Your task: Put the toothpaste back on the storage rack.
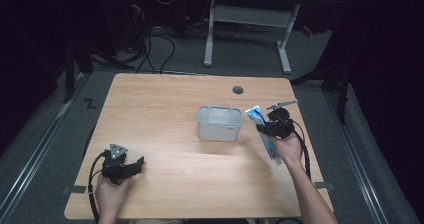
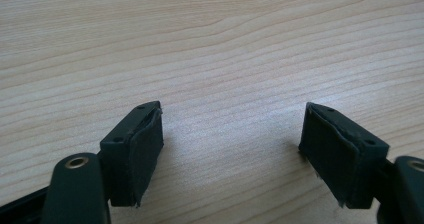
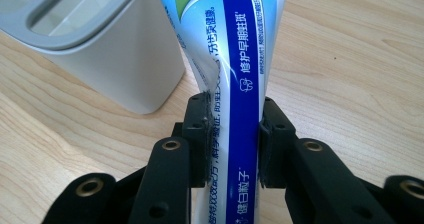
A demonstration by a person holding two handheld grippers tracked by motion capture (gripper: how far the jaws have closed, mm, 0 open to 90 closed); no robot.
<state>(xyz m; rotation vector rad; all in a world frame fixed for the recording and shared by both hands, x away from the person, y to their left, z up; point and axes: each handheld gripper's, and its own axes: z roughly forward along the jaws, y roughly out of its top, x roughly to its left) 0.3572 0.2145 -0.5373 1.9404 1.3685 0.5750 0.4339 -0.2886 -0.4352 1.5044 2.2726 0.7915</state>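
carrying a blue-and-white plastic toothpaste tube (image 1: 264,132) toward the pale grey plastic bin (image 1: 219,123), the right gripper (image 1: 270,125) clamps the tube's middle, crimped end raised just beside the bin's right wall (cap end trails toward the hand). next, i judge, it must lift over the rim and let go. the left gripper (image 1: 134,164) rests low on the light wooden table (image 1: 165,99), jaws wide apart, holding nothing.

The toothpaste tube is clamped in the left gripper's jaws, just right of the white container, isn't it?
Not quite: the right gripper clamps the toothpaste tube, as the right gripper view shows. The left gripper rests open over bare table. The tube is indeed just right of the white container.
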